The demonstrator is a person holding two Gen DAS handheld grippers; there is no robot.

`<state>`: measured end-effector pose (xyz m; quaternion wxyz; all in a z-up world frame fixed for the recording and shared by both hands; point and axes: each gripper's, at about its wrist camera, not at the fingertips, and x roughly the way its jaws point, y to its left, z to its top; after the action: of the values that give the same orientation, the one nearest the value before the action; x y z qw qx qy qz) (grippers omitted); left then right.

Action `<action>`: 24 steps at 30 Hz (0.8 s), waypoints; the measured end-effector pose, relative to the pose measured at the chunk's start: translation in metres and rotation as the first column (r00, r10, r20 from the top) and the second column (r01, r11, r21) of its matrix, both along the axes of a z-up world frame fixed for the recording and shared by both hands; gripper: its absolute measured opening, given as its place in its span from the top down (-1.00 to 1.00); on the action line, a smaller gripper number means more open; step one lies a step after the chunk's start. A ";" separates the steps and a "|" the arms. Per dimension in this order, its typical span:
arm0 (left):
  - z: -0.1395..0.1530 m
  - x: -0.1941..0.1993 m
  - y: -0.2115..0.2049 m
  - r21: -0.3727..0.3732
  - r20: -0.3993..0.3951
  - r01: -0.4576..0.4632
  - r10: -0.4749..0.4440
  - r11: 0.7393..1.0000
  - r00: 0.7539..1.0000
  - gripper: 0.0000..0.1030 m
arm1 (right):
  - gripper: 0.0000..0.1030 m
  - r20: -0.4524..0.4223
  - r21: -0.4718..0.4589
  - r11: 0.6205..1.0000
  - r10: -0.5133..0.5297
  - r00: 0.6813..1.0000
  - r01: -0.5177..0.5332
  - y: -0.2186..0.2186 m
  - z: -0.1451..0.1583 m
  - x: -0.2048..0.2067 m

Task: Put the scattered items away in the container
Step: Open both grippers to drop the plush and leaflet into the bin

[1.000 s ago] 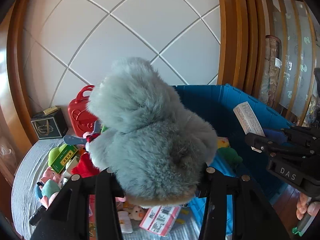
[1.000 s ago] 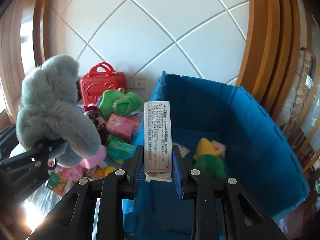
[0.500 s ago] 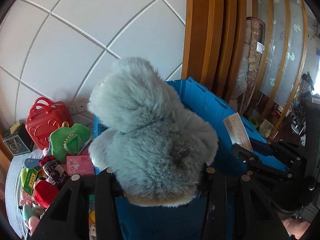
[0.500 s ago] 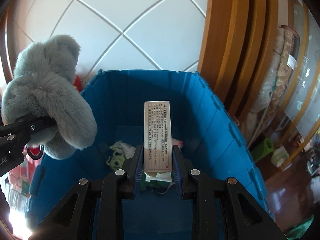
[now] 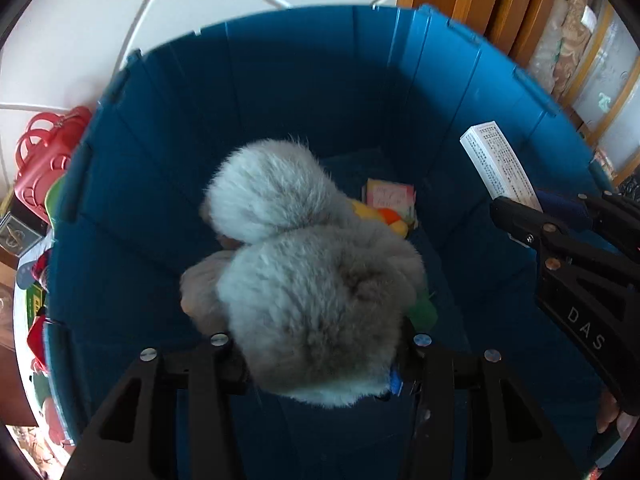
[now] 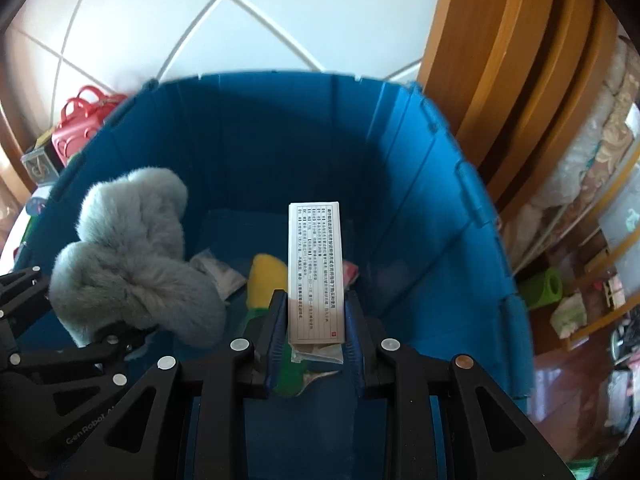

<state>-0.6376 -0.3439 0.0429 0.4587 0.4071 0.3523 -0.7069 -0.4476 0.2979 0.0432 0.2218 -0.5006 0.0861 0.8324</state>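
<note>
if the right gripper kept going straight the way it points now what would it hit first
Probably the items on the floor of the blue bin: the yellow plush lies just ahead of the right gripper, which holds the white box. Depth is unclear.

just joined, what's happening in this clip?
A person with a handheld gripper in each hand is tidying items into the blue bin. The left gripper is clamped on a grey plush toy, the right gripper on a white printed box. Both are held over the bin's opening, not yet released. A yellow toy and a few other items already lie at the bottom.
</note>
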 end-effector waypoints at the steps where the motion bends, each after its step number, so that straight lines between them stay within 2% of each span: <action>1: -0.010 -0.004 0.000 0.018 0.035 0.007 -0.008 1.000 0.999 0.12 | 0.48 0.031 -0.010 1.000 0.009 0.999 -0.008 0.002 -0.012 -0.004; 4: -0.032 -0.014 0.004 0.076 0.093 0.033 -0.040 0.997 0.995 0.11 | 0.48 0.116 -0.034 0.999 0.023 0.993 -0.019 0.003 -0.044 -0.009; 6: -0.037 -0.018 0.008 0.083 0.114 0.047 -0.056 0.995 0.992 0.08 | 0.48 0.161 -0.050 0.999 0.027 0.987 -0.019 0.005 -0.058 -0.009; 8: -0.038 -0.021 0.012 0.070 0.134 0.056 -0.065 0.996 0.989 0.08 | 0.48 0.192 -0.029 0.999 0.020 0.981 -0.014 0.006 -0.063 -0.008; 9: -0.038 -0.022 0.014 0.063 0.144 0.058 -0.066 0.996 0.987 0.06 | 0.48 0.203 -0.016 1.000 0.016 0.979 -0.014 0.007 -0.064 -0.008; 11: -0.040 -0.024 0.015 0.066 0.163 0.055 -0.065 0.996 0.985 -0.17 | 0.48 0.216 -0.015 1.000 0.008 0.976 -0.005 0.009 -0.066 -0.006; 12: -0.042 -0.023 0.014 0.072 0.167 0.051 -0.062 0.996 0.984 -0.19 | 0.48 0.221 -0.019 1.000 0.010 0.975 -0.006 0.010 -0.067 -0.005; 20: -0.039 -0.021 0.004 0.079 0.167 0.032 -0.045 0.996 0.985 -0.21 | 0.44 0.225 -0.019 1.000 0.018 0.974 -0.014 0.019 -0.058 0.001; 24: -0.038 -0.019 0.004 0.068 0.180 0.022 -0.034 0.997 0.983 -0.21 | 0.24 0.228 0.021 0.999 0.026 0.973 -0.032 0.013 -0.049 0.001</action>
<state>-0.6570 -0.3396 0.0046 0.4652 0.4895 0.3265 -0.6614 -0.4464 0.3108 -0.0059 0.2241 -0.5912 0.0427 0.7736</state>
